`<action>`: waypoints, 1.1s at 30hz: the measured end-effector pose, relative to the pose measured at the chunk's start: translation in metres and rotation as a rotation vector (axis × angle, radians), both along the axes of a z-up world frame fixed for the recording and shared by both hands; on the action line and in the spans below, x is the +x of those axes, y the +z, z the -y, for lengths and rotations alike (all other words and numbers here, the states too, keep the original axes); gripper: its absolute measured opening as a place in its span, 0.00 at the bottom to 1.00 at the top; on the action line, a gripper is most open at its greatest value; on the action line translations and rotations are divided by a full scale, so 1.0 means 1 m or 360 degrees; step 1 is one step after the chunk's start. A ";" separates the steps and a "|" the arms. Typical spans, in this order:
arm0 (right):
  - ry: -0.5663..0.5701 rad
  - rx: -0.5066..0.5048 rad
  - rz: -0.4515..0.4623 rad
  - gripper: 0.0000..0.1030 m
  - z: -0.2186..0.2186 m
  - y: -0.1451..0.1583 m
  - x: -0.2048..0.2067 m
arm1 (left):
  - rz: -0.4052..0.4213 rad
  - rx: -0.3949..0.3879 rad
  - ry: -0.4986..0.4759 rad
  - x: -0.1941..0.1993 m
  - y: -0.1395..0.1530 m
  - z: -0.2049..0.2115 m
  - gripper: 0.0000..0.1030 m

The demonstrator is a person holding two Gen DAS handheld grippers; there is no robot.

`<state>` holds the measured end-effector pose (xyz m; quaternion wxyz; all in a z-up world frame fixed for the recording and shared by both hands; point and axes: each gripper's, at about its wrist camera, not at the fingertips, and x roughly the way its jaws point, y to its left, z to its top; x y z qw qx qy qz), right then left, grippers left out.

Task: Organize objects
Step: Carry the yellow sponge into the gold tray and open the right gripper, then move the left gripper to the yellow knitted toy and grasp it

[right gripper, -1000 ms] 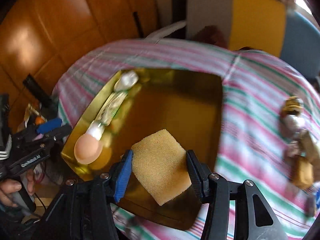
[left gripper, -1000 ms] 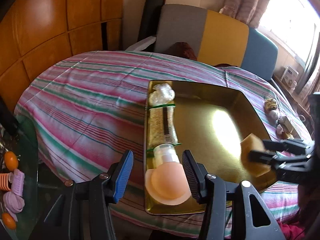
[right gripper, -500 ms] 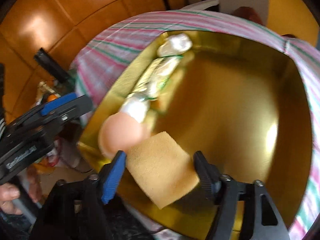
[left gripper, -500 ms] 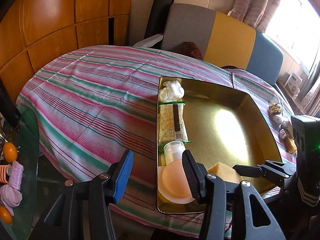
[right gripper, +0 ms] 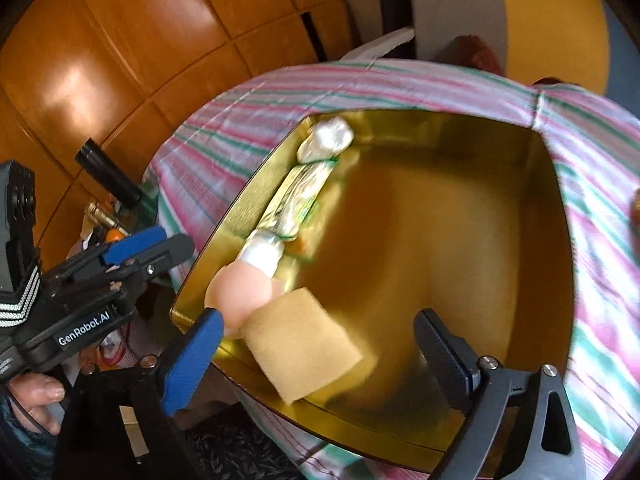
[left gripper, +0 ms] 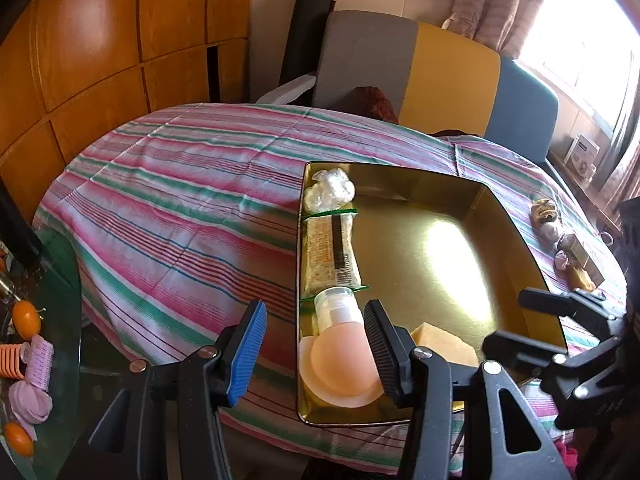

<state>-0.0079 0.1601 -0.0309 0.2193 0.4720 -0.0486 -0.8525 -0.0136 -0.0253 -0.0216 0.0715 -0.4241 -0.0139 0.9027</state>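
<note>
Our right gripper (right gripper: 316, 356) jaws are spreading off the sponge (right gripper: 302, 344) in the gold tray (right gripper: 540, 208), beside the pink puff (right gripper: 240, 292). Pulling back carelessly, we risk snagging and dragging it; left gripper (left gripper: 312, 340) jaws part-spread, empty.

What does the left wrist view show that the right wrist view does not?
Only the left wrist view: small wrapped items on the striped cloth right of the tray, and the bright window.

Only the right wrist view: a person's fingers on the left hand-held gripper.

Both: the gold tray, the yellow sponge lying in it between the right hand-held gripper's opening jaws, the peach ball, and the wrapped packet.
</note>
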 end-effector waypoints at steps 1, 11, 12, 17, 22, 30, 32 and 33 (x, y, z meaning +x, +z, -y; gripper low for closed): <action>-0.0021 0.0015 -0.0027 0.95 -0.004 0.004 0.002 | -0.0006 -0.0006 -0.0007 0.000 0.001 -0.002 0.50; -0.0215 0.0061 -0.0154 0.97 -0.057 0.023 0.013 | -0.0039 -0.0054 -0.0104 0.000 0.012 -0.026 0.50; -0.0236 0.0065 -0.0158 0.97 -0.064 0.024 0.014 | -0.0043 -0.0062 -0.0122 0.000 0.013 -0.029 0.50; -0.0364 0.0103 -0.0161 0.97 -0.104 0.027 0.015 | -0.0058 -0.0098 -0.0202 -0.003 0.018 -0.048 0.50; -0.0481 0.0192 -0.0164 0.97 -0.148 0.030 0.017 | -0.0073 -0.0124 -0.0291 -0.007 0.023 -0.070 0.50; -0.0719 0.0339 -0.0188 0.97 -0.234 0.038 0.025 | -0.0083 -0.0145 -0.0440 -0.013 0.030 -0.110 0.50; -0.0790 0.0348 -0.0193 0.97 -0.257 0.038 0.027 | -0.0078 -0.0141 -0.0479 -0.015 0.032 -0.122 0.50; -0.0839 0.0347 -0.0196 0.97 -0.273 0.037 0.028 | -0.0074 -0.0132 -0.0502 -0.016 0.033 -0.128 0.50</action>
